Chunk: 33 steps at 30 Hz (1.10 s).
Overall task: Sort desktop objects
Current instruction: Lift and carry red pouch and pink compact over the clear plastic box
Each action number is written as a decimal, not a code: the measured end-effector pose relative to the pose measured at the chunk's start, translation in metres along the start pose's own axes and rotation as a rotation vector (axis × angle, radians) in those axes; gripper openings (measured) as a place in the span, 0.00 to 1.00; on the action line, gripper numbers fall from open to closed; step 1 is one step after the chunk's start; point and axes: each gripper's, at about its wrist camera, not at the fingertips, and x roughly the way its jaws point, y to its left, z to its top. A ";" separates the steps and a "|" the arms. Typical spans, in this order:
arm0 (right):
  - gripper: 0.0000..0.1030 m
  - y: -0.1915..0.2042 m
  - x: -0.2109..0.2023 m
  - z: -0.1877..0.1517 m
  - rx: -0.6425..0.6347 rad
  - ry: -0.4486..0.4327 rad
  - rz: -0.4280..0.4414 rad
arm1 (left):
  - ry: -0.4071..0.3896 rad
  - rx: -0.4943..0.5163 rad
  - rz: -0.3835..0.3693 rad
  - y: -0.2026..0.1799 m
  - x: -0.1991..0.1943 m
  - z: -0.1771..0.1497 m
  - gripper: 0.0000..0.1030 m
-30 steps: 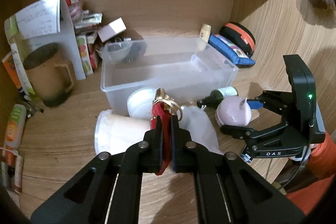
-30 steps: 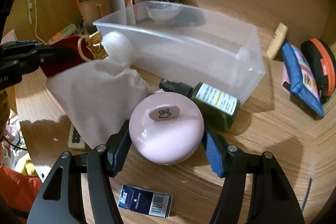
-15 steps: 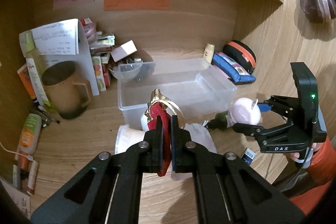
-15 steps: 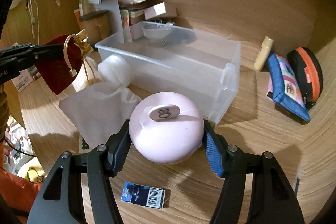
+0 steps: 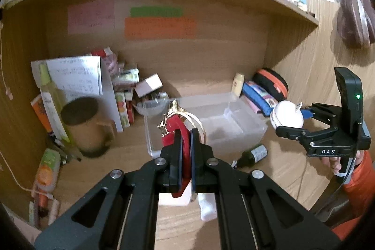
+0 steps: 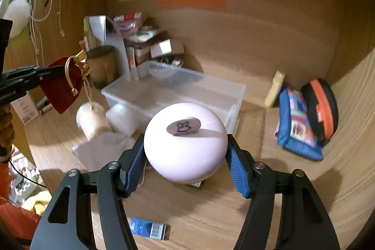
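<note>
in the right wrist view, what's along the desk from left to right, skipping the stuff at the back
red pouch → white roll → pink case → blue pouch → orange-black case

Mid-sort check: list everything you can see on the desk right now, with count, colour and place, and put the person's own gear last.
storage bin: 1, clear plastic, desk centre
red pouch: 1, red with gold cord, in left gripper
pink round case: 1, pale pink, in right gripper
green bottle: 1, dark green, lying in front of bin
mug: 1, brown, left of bin
white cloth: 1, on desk, front left of bin
blue pouch: 1, blue patterned, right of bin
black-and-orange case: 1, behind blue pouch
small blue box: 1, near desk front edge
sticky notes: 3, pink, green, orange, back wall
left gripper: 1, black, shut on pouch
right gripper: 1, black with blue pads, shut on case
</note>
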 end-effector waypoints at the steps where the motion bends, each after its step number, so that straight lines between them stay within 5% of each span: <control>1: 0.59 0.000 -0.001 0.003 -0.002 -0.006 0.000 | -0.007 0.001 0.000 0.001 -0.001 0.004 0.04; 16: 0.59 -0.006 0.016 0.056 -0.026 -0.031 0.028 | -0.029 0.011 -0.008 0.012 0.027 0.050 0.04; 33: 0.59 -0.017 0.093 0.081 -0.035 0.088 0.025 | 0.140 0.003 -0.050 0.019 0.123 0.056 0.04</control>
